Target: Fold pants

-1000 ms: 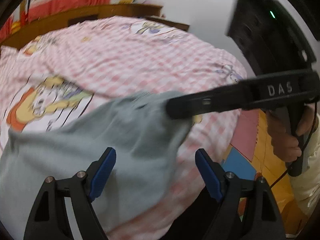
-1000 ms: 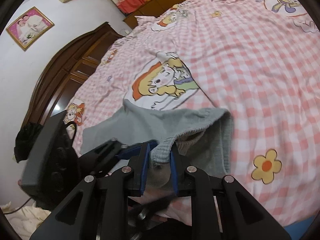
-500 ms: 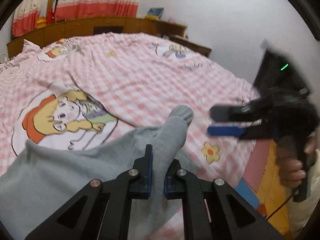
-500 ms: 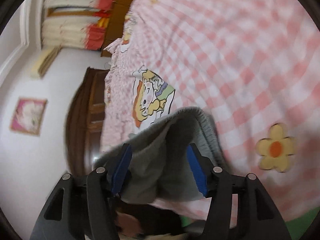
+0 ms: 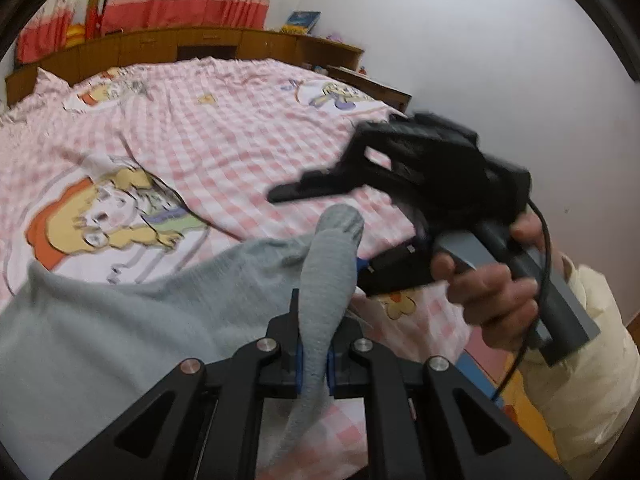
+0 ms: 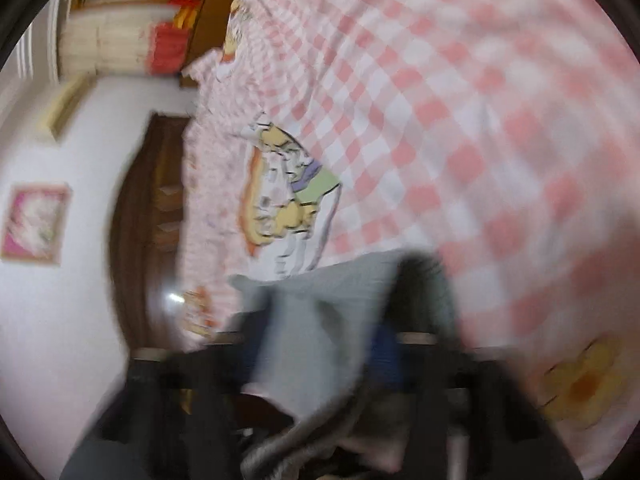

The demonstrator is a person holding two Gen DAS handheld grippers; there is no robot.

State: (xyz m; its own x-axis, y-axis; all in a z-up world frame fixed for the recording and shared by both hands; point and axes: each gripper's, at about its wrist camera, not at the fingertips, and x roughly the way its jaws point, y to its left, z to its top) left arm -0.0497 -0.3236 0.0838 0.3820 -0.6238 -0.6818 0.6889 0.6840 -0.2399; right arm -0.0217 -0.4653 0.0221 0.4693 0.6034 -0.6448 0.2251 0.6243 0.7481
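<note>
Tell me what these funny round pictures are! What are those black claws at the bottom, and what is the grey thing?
A person is folding grey pants on a bed with a pink checked sheet. They do not use bare fingers. Each hand holds a tool, a hand-held gripper with two fingers that pinch like tongs.

Each tool carries a small camera looking along its fingers, which is why the pictures look round and bent. The sharp picture comes from the left hand-held gripper. It is pinched shut on a bunched part of the pants. In it you also see the person's right hand holding the right hand-held gripper.

The blurry picture comes from that right tool. Its fingers have just been closing, with grey cloth between them.
</note>
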